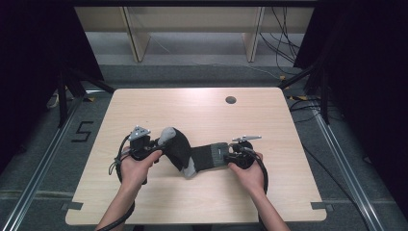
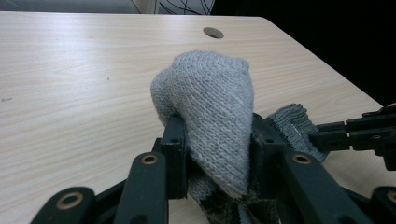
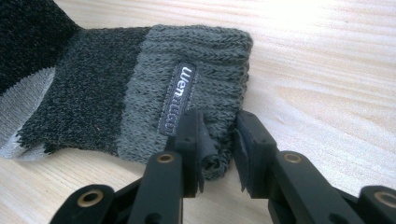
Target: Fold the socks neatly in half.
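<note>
1. Light wood table [image 1: 144, 202] is seen from above, with a round hole [image 1: 231, 100] near the far edge; grey floor, rails and dark curtains surround it.
2. One dark sock [image 1: 185, 153] is stretched across the table's near middle, between the two grippers.
3. Left gripper [image 2: 212, 135]: jaws are clamped on the sock's pale grey toe [image 2: 210, 112], which is pinched between both pads and bulges above them. The toe end is held lifted off the table.
4. Right gripper [image 3: 219, 135]: the corner of the ribbed grey cuff [image 3: 205, 84] lies between the jaws. One pad is pressed against the folded knit; a small gap is seen at the other pad. Grip counted as loose, not clamped.
5. The cuff rests flat on the wood; a stitched label [image 3: 177, 98] is seen just beside the right gripper's jaws.
6. Both grippers are held in the person's hands, left hand [image 1: 134, 168], right hand [image 1: 248, 173], at the near side.
</note>
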{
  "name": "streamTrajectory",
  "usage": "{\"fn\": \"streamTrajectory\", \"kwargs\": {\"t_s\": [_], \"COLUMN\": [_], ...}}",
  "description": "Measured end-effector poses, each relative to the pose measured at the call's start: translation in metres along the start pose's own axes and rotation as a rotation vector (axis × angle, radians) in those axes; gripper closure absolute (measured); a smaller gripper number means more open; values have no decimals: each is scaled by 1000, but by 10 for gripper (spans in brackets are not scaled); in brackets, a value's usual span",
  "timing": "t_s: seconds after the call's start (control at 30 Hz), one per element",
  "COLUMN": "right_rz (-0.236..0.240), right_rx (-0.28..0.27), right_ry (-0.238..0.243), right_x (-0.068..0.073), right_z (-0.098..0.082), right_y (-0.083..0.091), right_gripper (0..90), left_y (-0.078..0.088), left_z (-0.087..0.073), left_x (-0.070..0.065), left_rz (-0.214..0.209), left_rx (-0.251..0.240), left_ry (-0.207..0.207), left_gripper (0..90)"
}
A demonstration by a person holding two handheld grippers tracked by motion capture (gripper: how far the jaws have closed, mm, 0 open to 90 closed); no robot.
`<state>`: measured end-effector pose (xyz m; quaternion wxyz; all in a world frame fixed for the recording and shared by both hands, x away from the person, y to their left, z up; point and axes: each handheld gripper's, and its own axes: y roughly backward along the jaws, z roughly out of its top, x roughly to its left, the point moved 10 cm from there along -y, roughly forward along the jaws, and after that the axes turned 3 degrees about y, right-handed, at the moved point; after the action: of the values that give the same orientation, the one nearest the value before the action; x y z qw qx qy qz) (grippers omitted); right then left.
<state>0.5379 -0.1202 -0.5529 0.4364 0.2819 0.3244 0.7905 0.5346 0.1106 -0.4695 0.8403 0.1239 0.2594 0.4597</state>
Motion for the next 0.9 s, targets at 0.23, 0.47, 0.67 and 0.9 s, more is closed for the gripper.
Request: {"fn": "streamTrajectory", "kwargs": {"t_s": [0.23, 0.47, 0.67, 0.9], "right_rz": [8, -38, 3, 3], "right_rx": [14, 23, 0, 12], "right_ry": [7, 10, 12, 2], "right_x": [1, -5, -1, 0], "right_z": [-1, -2, 1, 0], "right_y": [0, 1, -1, 0], "right_gripper": [716, 704, 702, 698], "left_y": [-2, -5, -8, -10], "left_z": [4, 7, 8, 12], "left_x": [-7, -14, -20, -30], "left_rz": [-3, -9, -21, -55], "left_rx": [12, 6, 6, -3], "left_ry": [-9, -24, -20, -11], "left_gripper": [642, 642, 642, 642]}}
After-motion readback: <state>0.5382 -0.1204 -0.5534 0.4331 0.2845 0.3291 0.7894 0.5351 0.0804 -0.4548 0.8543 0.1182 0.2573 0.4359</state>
